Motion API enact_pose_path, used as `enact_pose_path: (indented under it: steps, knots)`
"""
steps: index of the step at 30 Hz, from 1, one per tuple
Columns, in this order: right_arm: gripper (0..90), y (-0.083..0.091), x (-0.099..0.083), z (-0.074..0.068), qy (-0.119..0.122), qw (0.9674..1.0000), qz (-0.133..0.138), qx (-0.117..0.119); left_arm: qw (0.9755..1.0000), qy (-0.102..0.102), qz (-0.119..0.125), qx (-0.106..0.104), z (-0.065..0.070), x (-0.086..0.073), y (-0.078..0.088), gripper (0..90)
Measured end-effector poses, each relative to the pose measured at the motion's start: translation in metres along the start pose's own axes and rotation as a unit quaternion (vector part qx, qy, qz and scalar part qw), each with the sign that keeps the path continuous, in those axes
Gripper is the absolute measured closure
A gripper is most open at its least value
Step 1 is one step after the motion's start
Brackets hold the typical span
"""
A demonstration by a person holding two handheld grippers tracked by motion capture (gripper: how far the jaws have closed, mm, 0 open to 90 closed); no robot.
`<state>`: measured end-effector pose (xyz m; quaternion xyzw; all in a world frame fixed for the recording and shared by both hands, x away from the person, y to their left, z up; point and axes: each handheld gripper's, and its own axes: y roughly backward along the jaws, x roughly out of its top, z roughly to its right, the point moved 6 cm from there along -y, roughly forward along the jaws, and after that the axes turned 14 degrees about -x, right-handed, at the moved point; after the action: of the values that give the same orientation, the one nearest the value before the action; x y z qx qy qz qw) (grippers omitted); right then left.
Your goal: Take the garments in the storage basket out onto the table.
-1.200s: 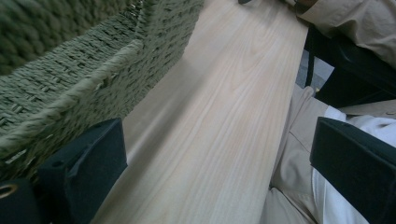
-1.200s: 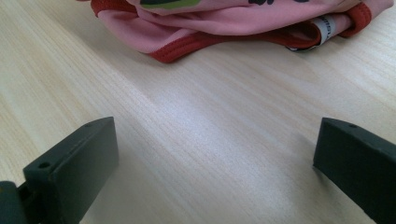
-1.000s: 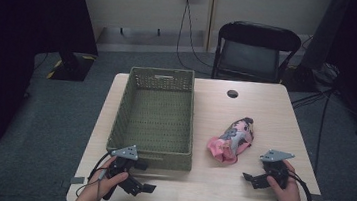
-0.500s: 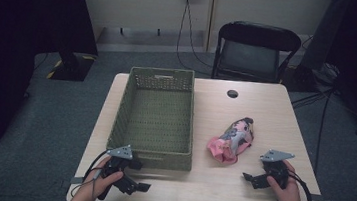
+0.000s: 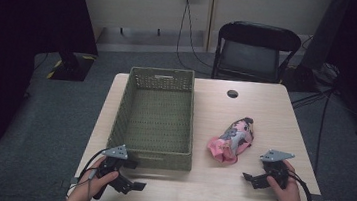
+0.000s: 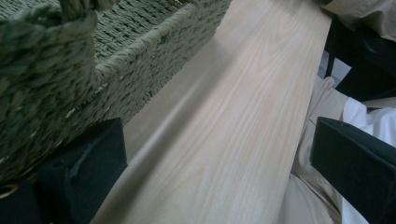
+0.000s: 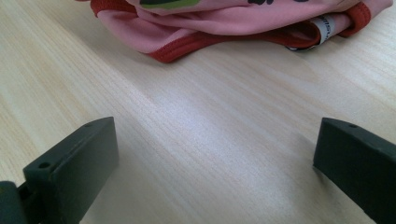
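So both hands are parked low in the frame on the tabletop. The right claw sits at lower right with its jaws spread wide and nothing between them, pointed at the pink garment, which lies bunched up right of centre, near the claw but not touching. From the right gripper view the garment's red-trimmed edge runs across the top of the frame. The left claw is at lower left, also wide and empty, one jaw right up against the near wall of the woven basket.
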<state>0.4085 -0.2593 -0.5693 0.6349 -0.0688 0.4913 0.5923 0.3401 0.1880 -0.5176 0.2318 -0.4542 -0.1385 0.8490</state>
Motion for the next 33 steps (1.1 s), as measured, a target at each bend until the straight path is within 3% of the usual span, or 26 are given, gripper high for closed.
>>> enact_pose_path:
  steps: [33]
  knots:
    - [0.0,0.0,0.0,0.0,0.0,1.0,0.0,0.0,0.9999,0.002,0.008,0.009,-0.007,-0.013,0.017,3.7]
